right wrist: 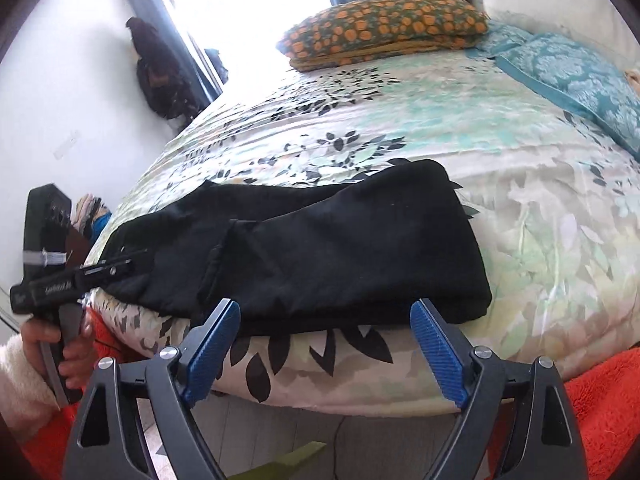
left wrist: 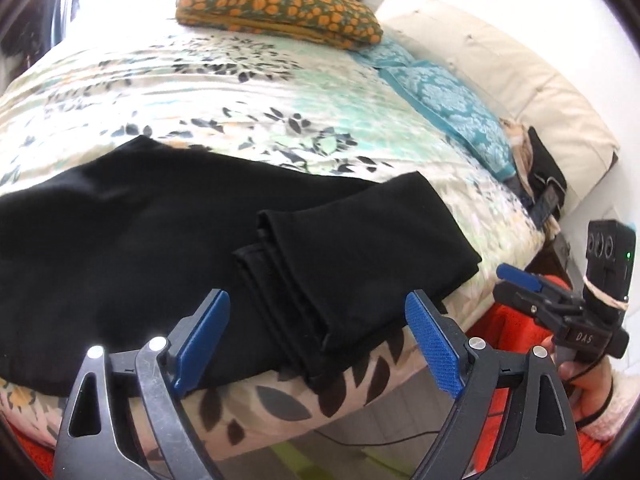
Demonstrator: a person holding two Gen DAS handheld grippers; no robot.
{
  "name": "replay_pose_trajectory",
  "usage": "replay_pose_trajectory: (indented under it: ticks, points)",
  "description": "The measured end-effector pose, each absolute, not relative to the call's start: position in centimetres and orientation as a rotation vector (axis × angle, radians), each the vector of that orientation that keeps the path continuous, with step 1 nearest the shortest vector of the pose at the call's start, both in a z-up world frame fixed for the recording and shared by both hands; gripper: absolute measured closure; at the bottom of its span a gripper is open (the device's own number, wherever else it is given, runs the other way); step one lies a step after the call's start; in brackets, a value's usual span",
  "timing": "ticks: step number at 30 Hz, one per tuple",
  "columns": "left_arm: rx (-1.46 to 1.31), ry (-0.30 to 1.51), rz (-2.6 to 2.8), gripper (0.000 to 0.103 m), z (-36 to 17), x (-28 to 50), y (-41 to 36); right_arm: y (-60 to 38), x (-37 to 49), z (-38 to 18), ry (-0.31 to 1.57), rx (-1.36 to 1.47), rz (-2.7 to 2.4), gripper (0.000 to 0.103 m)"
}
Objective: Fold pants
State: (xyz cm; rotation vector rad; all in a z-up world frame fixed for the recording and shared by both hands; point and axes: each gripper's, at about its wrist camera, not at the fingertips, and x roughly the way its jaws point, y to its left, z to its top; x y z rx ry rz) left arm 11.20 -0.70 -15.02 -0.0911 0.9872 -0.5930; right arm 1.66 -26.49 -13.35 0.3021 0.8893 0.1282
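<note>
One pair of black fabric pants (right wrist: 328, 248) lies folded over on itself along the near edge of the bed's leaf-printed white and green quilt (right wrist: 400, 128), the doubled-back leg end forming a stack of layers close to that edge. The left gripper (left wrist: 316, 344) hangs just off the quilt's near edge with its two blue ribbed fingers (left wrist: 434, 348) spread wide and nothing between them; the right gripper (right wrist: 326, 350) sits the same way beside it, jaws apart and empty, aimed at the lower border of the pants. From here the main risk looks to be the garment's position: it rests so close to the quilt's edge that a pull toward the person could drag the layers off the side. A pinch that catches only the top layer would likely peel the fold open instead of carrying it over, and the dark cloth makes the layer edges hard to separate by eye. Farther up the quilt there are one orange-spotted green cushion (right wrist: 384, 28) and one teal patterned pillow (right wrist: 572, 72), both well apart from the pants.
</note>
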Motion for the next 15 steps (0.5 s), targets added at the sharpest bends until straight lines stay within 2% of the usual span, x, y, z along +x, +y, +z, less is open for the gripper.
replay_pose_trajectory:
  ticks: [1,2,4,9,11,15]
  points:
    - [-0.065,1.000,-0.591,0.028,-15.3,11.2,-1.8,-26.7,1.8,-13.5,0.894,0.312,0.132,0.016]
    - [-0.040,1.024,-0.582,0.050,-15.7,11.2,-2.6,-27.0,1.8,-13.5,0.897,0.317,0.138,0.016]
    - [-0.001,1.099,-0.550,0.067,-17.2,11.5,-3.9,-27.1,1.7,-13.5,0.897,0.314,0.152,0.016]
    - [-0.023,1.173,-0.483,0.067,-19.4,11.9,-4.0,-26.7,1.6,-13.3,0.878,0.316,0.179,0.016]
    - [-0.061,1.186,-0.469,0.091,-19.3,12.1,-3.9,-26.8,1.6,-13.4,0.876,0.326,0.183,0.016]
    - [-0.135,1.188,-0.498,0.092,-17.1,11.0,-3.0,-26.9,1.3,-12.7,0.839,0.307,0.168,0.016]
